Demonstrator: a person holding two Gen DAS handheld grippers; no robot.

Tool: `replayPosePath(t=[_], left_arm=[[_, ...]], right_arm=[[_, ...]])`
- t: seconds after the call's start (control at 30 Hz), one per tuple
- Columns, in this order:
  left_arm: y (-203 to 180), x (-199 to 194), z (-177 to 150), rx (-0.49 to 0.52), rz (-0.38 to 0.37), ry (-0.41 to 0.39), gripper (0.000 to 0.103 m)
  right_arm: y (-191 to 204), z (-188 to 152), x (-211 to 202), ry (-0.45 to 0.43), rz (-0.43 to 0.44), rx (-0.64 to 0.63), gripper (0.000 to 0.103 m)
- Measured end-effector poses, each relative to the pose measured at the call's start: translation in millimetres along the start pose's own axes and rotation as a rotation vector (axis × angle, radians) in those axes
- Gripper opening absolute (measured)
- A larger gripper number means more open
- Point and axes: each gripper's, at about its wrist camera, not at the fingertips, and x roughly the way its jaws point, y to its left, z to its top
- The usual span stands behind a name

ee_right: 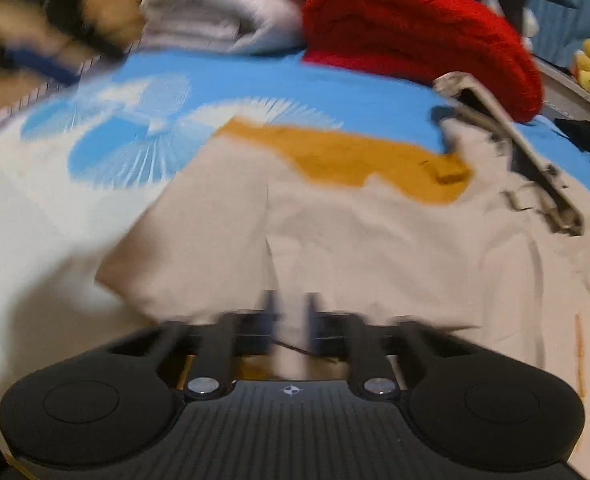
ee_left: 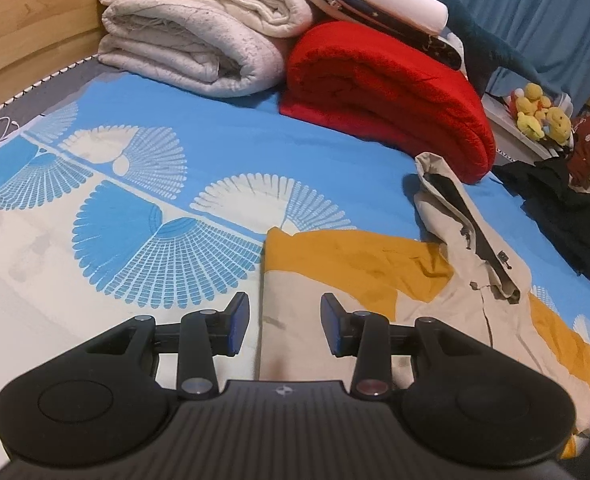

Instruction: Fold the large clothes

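A beige jacket [ee_left: 471,320] with mustard-yellow panels lies spread on the bed sheet [ee_left: 223,136], on the near right part of the bed. Its collar [ee_left: 463,216], lined in black, stands up at the far end of the garment, close to a red blanket [ee_left: 387,96]. One yellow panel crosses the jacket's far edge, and another runs along its right side.

The left gripper [ee_left: 285,324] hovers over the jacket's near left edge with its fingers [ee_left: 239,324] spread wide and nothing between them; the beige cloth shows through the gap.

In the right wrist view, which is blurred, the jacket [ee_right: 335,232] fills the near middle of the frame. The right gripper [ee_right: 291,316] sits low over it, its fingers [ee_right: 269,312] drawn close together with a narrow strip of beige cloth running up between them. The blur makes it impossible to say whether they are pinching that cloth.

The sheet is blue and white with a printed fan pattern. At the far side of the bed the red blanket is folded into a thick roll, and left of it, touching it, is a stack of folded white quilts [ee_left: 191,28]. A dark garment [ee_left: 563,208] lies at the right edge of the bed, beyond the jacket. Further right, yellow plush toys [ee_left: 541,114] sit on a pale surface.
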Motion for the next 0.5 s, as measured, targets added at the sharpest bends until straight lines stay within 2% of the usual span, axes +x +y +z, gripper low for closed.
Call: replayPosePath(t=[0.07, 0.17, 0.23, 0.33, 0.4, 0.43, 0.5], left_arm=[[-2.0, 0.9, -2.0, 0.002, 0.001, 0.004, 0.044], [-7.4, 2.8, -6.4, 0.015, -0.002, 0.01, 0.044], [-12.5, 5.0, -10.1, 0.03, 0.0, 0.016, 0.044], [-22.0, 8.5, -17.0, 0.064, 0.007, 0.022, 0.044], [-28.2, 12.0, -22.1, 0.084, 0.015, 0.028, 0.044], [-31.0, 14.3, -24.9, 0.094, 0.018, 0.033, 0.044], [-35.7, 18.5, -29.2, 0.108, 0.022, 0.043, 0.044]], right_arm=[[-28.6, 7.7, -28.8, -0.059, -0.036, 0.051, 0.0], [-80.2, 9.6, -85.7, -0.154, -0.091, 0.2, 0.0], [-115.6, 1.7, -114.6, -0.206, -0.138, 0.298, 0.0], [-158.3, -25.6, -135.0, -0.254, -0.19, 0.426, 0.0], [-182.8, -48.5, -129.9, -0.247, -0.208, 0.515, 0.0], [-193.5, -58.4, -120.5, -0.208, -0.22, 0.573, 0.0], [-210.4, -73.3, -101.3, -0.141, -0.191, 0.662, 0.001]])
